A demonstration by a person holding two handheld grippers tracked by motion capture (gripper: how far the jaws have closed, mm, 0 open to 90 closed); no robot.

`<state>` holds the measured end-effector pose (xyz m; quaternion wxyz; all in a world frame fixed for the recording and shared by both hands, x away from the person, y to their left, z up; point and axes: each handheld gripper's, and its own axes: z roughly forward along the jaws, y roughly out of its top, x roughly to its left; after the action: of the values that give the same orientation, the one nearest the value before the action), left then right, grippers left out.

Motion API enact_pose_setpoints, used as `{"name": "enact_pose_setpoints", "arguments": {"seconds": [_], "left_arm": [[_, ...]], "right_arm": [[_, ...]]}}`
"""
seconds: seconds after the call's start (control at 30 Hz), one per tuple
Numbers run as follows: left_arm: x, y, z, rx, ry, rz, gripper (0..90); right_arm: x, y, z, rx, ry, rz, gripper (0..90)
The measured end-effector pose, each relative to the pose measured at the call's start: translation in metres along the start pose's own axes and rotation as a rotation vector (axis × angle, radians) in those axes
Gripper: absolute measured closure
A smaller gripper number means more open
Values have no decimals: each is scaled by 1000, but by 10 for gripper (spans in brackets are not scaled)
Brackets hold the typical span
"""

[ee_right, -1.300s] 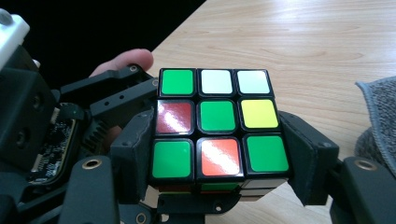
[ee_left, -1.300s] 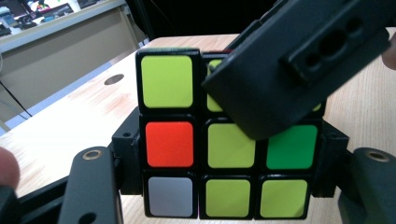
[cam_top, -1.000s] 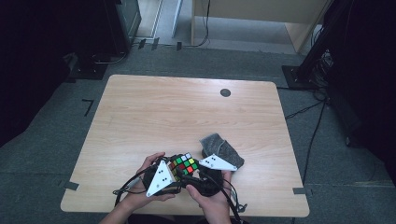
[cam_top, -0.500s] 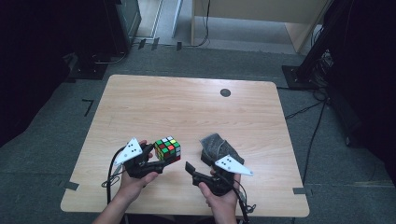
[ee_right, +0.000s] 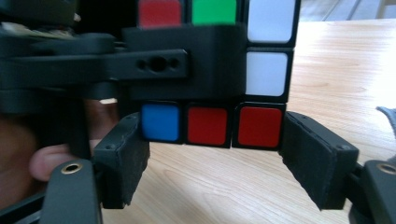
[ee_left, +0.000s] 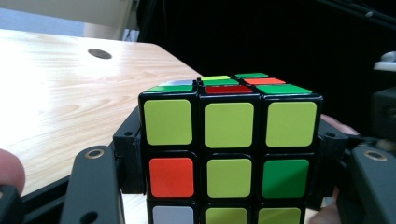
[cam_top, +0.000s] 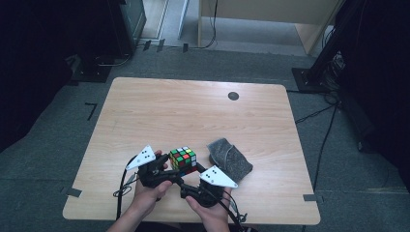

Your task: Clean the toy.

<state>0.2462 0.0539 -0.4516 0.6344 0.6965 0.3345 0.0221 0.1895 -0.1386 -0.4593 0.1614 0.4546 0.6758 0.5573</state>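
Note:
A scrambled Rubik's cube (cam_top: 183,159) is held just above the wooden table (cam_top: 193,111) near its front edge. My left gripper (cam_top: 164,169) is shut on the cube (ee_left: 229,149), its pads pressing the two side faces of the middle layer. My right gripper (cam_top: 187,182) comes in from below and to the right. In the right gripper view its jaws have just been opening and now stand to either side of the cube's bottom layer (ee_right: 210,123), close to the stickers but not squeezing. The right gripper (ee_right: 212,158) is open.
A grey cloth (cam_top: 229,157) lies crumpled just right of the cube, beside the right hand. A small dark round hole (cam_top: 233,95) sits at the table's far side. Cables trail from both grippers over the front edge. Dark floor and equipment surround the table.
Half a second ago the hands were apart, the left one carrying the cube off to the left. The right gripper has since come back in under the cube, its jaws wider.

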Motion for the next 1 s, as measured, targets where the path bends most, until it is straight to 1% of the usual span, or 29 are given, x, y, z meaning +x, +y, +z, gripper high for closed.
{"name": "enact_pose_setpoints", "arguments": {"seconds": [0.07,0.13,0.17,0.23,0.27,0.3,0.33,0.37,0.4,0.43,0.47,0.5,0.53,0.57,0.63,0.67,0.7,0.77,0.8,0.83,0.9,0.97,1.0], "left_arm": [[-2,-1,1,1,-1,-9,336],[-2,-1,3,0,-9,-29,336],[-3,-2,4,4,-10,-31,336],[-6,-4,6,14,-5,-13,336],[-8,-5,6,11,12,4,336],[-9,-5,6,8,27,10,335],[-7,-4,5,9,25,8,333],[-5,-4,5,17,11,4,329],[-4,-3,4,19,9,11,323],[-3,-4,3,13,25,27,308],[-3,-2,1,-2,45,35,263],[-2,0,-2,-26,51,26,211],[0,4,-5,-47,49,17,179],[2,7,-9,-65,50,18,162],[6,11,-16,-86,52,40,148],[9,11,-19,-87,57,56,143],[12,12,-21,-80,60,74,142],[17,10,-23,-52,79,136,138],[19,9,-24,-31,68,168,138],[19,8,-24,-19,68,197,138],[14,4,-22,38,102,345,139],[7,-2,-18,81,126,449,140],[4,-5,-15,101,127,490,141]], "right_arm": [[-1,0,0,-6,-6,-3,242],[-1,0,-1,-17,-16,-17,245],[0,0,-1,-22,-21,-24,255],[1,-1,-1,-28,-30,-29,288],[1,-1,0,-29,-35,-34,301],[1,-1,0,-29,-45,-44,315],[1,-2,0,-29,-54,-60,342],[1,-2,0,-29,-56,-77,344],[0,-2,0,-23,-51,-85,345],[-1,-2,0,-10,-44,-88,345],[-1,-2,0,5,-43,-92,345],[-2,-3,0,19,-59,-101,346],[-5,-4,0,29,-66,-100,346],[-9,-5,0,40,-64,-91,346],[-18,-5,-3,52,-62,-70,346],[-23,-3,-5,56,-57,-68,346],[-28,0,-7,62,-52,-78,346],[-37,6,-12,80,-45,-100,346],[-41,9,-15,89,-36,-97,346],[-47,14,-19,91,-19,-77,345],[-53,20,-23,108,8,-54,345],[-56,24,-26,116,16,-48,345],[-56,25,-26,119,18,-43,345]]}}
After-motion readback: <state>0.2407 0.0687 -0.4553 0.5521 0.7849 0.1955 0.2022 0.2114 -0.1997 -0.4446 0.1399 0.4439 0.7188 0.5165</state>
